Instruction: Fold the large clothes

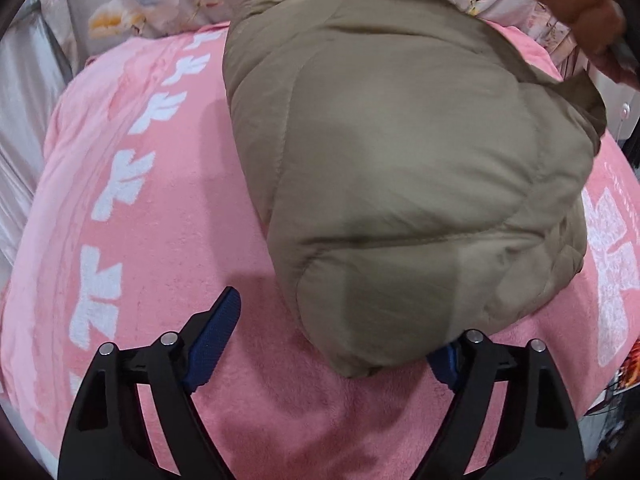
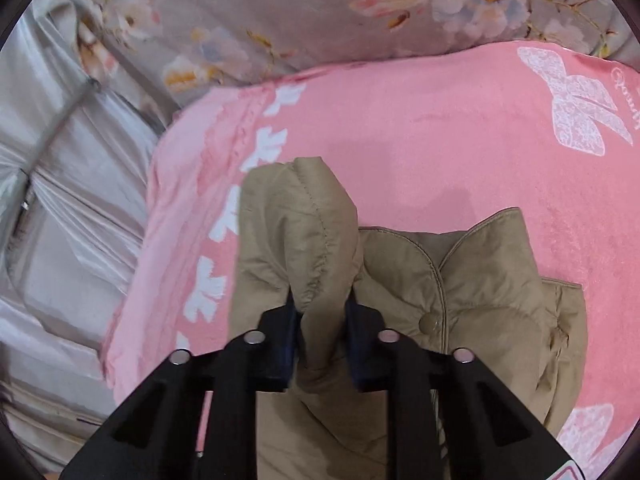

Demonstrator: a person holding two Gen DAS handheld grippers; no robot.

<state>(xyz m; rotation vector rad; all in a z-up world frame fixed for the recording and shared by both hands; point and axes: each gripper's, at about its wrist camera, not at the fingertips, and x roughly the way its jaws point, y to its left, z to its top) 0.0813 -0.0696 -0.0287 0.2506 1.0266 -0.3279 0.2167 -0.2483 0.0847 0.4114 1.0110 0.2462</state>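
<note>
Jacket (image 2: 460, 280) hem in right claw (image 2: 322, 320), pink blanket (image 2: 420, 128) around.

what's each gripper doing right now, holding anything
left gripper: open, jaws spread at the edge of the tan puffer jacket, not gripping it.
right gripper: shut on a fold of the jacket.

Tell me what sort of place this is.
Probably a bedroom: the puffy khaki quilted jacket lies on a pink plush blanket with white bows spread over what looks like a bed, beside grey floral bedding.
</note>
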